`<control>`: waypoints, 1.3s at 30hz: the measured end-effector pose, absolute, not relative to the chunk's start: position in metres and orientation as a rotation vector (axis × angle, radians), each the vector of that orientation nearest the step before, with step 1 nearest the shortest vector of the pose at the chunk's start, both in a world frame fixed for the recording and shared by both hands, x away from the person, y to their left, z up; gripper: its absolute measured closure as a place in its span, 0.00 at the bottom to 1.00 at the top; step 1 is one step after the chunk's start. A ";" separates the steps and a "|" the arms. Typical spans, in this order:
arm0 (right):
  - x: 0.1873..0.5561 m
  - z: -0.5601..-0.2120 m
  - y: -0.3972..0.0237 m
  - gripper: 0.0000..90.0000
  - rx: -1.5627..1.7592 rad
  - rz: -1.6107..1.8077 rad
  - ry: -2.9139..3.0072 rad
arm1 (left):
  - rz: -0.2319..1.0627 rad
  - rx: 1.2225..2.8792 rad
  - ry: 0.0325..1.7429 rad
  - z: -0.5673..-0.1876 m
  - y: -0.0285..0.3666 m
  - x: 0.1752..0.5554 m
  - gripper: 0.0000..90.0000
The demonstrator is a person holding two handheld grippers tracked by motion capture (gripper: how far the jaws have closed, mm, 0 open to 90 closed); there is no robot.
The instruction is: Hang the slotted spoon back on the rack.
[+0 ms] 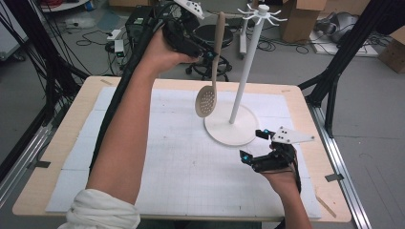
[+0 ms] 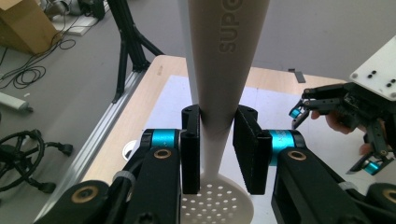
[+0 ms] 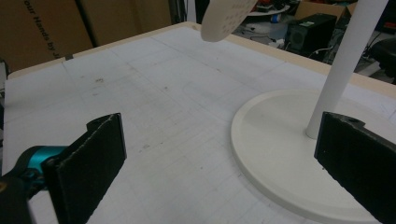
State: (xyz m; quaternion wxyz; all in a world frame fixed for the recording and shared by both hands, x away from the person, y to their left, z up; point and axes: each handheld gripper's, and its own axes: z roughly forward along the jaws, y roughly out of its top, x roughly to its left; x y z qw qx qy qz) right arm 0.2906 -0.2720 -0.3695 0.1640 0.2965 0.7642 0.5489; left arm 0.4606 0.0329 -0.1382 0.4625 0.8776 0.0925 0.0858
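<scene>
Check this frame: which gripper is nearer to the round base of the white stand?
Right. The right gripper sits open just beside the base, low over the table. The left gripper is raised well above and behind it, shut on the slotted spoon.

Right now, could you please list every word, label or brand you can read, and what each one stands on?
"SUPO", cut off by the frame's top edge: raised letters on the beige plastic slotted spoon's handle.
"our Hands by": partly cut-off black print on the brown cardboard box.
Nothing else is readable.
</scene>
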 end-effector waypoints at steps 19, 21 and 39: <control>0.291 -0.368 -0.273 0.01 0.847 1.589 2.171 | 0.226 2.218 0.241 -0.131 -0.010 0.470 0.81; 0.291 -0.369 -0.273 0.01 0.847 1.589 2.172 | 0.232 2.224 0.242 -0.132 -0.011 0.471 0.81; 0.291 -0.369 -0.273 0.01 0.847 1.600 2.170 | 0.253 2.274 0.260 -0.128 -0.021 0.479 0.81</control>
